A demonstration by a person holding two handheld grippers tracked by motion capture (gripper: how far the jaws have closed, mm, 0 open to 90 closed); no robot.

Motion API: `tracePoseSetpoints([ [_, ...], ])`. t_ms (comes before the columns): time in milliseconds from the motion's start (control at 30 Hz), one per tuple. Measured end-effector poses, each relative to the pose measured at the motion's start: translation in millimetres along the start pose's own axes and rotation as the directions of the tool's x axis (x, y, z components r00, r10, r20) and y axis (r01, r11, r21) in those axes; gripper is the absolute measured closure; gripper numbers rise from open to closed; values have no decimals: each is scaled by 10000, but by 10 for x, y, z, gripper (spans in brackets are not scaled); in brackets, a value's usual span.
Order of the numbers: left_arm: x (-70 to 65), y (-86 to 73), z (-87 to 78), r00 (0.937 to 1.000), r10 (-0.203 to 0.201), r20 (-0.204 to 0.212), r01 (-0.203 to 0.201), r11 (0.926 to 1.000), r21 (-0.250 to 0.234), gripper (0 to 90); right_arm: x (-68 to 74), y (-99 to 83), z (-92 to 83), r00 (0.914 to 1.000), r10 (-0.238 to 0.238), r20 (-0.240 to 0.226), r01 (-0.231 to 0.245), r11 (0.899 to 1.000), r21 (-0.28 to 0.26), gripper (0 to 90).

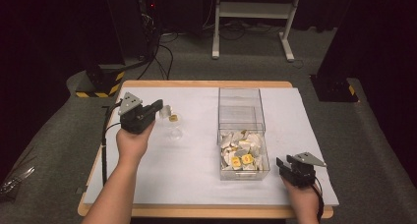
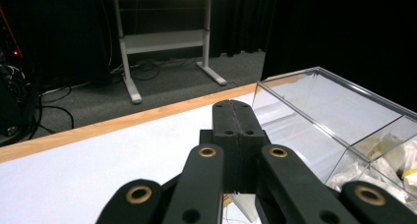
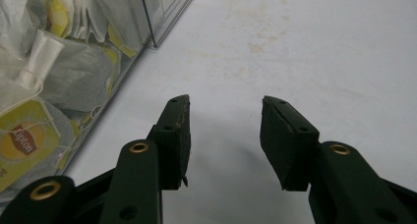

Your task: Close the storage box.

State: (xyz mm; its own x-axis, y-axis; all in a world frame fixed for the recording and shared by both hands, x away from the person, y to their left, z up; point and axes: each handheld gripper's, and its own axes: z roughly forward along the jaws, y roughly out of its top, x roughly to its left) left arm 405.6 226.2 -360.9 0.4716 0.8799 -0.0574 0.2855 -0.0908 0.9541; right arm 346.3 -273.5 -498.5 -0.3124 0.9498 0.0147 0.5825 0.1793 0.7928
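— Looking down from the high view, where did we have the left gripper [image 1: 160, 107]?

— We held it over the far left part of the desk [image 1: 196, 180], its fingers [image 2: 235, 123] pressed flat together. A tea bag [image 1: 173, 118] with a yellow tag sat just past the tips, beside a small clear cup [image 1: 175, 132]. In the left gripper view something white showed below the closed fingers, but we could not tell whether they pinched it.

— And the right gripper [image 3: 224, 111]?

— We rested it near the desk's front right corner, fingers [image 3: 173, 135] partly apart with only bare desk between them.

— Where were the other tea bags [image 1: 242, 153]?

— They lay heaped in the near compartment of the clear box [image 1: 239, 98], just left of our right gripper; its far compartment looked bare.
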Motion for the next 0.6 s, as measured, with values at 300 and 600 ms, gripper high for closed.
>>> tracePoseSetpoints([
  [300,-7,-75,86,10000,-29,8,29,9996,264,900,1,0,-2,10000,4,-12,-4,10000,-2,548],
  [600,-27,-186,214,10000,13,-94,-7,9979,653,900,0,2,0,10000,-32,-58,32,10000,-12,546],
])
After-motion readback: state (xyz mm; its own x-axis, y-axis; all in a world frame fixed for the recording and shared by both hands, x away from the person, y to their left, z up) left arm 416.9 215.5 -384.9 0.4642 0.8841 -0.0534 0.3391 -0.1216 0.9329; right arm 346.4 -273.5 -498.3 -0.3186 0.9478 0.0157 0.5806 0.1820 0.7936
